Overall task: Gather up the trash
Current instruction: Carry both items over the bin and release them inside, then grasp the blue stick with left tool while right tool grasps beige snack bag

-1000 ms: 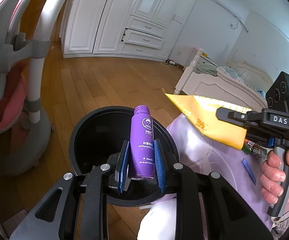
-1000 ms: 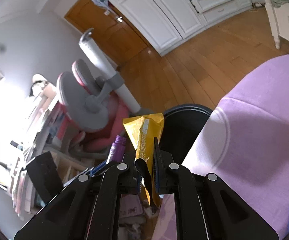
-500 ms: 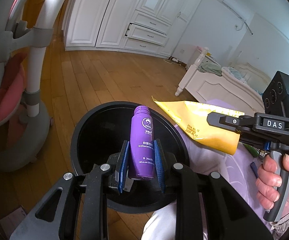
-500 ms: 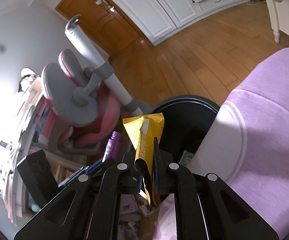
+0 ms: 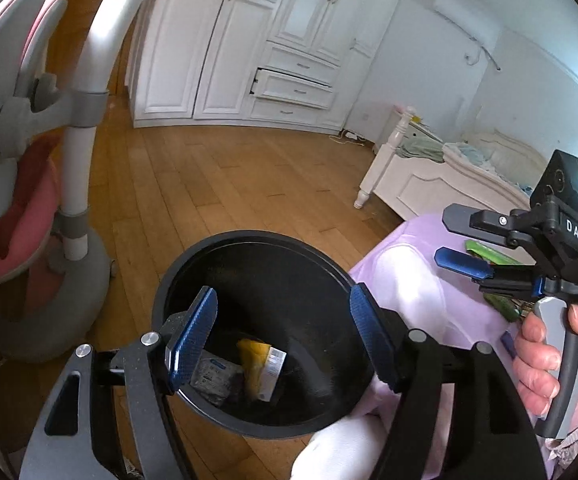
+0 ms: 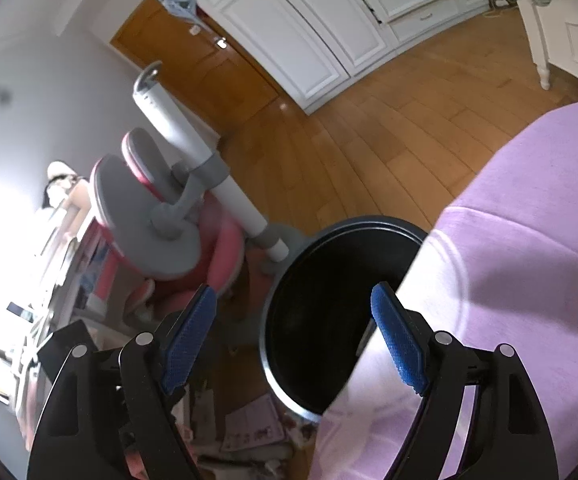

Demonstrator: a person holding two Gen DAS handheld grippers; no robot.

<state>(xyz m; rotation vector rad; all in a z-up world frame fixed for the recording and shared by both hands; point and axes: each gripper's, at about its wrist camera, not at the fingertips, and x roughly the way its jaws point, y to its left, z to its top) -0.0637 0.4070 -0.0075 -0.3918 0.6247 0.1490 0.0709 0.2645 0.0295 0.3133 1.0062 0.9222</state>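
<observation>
A round black trash bin [image 5: 249, 264] of smooth plastic stands on the plank floor beside a lilac cloth-covered surface [image 5: 441, 304]. Over its mouth the left gripper [image 5: 283, 334] and right gripper [image 6: 293, 336] are both opening, nothing between their ribbed blue pads. A crumpled yellow wrapper [image 5: 259, 368] lies at the bin's bottom, below the left gripper.
</observation>
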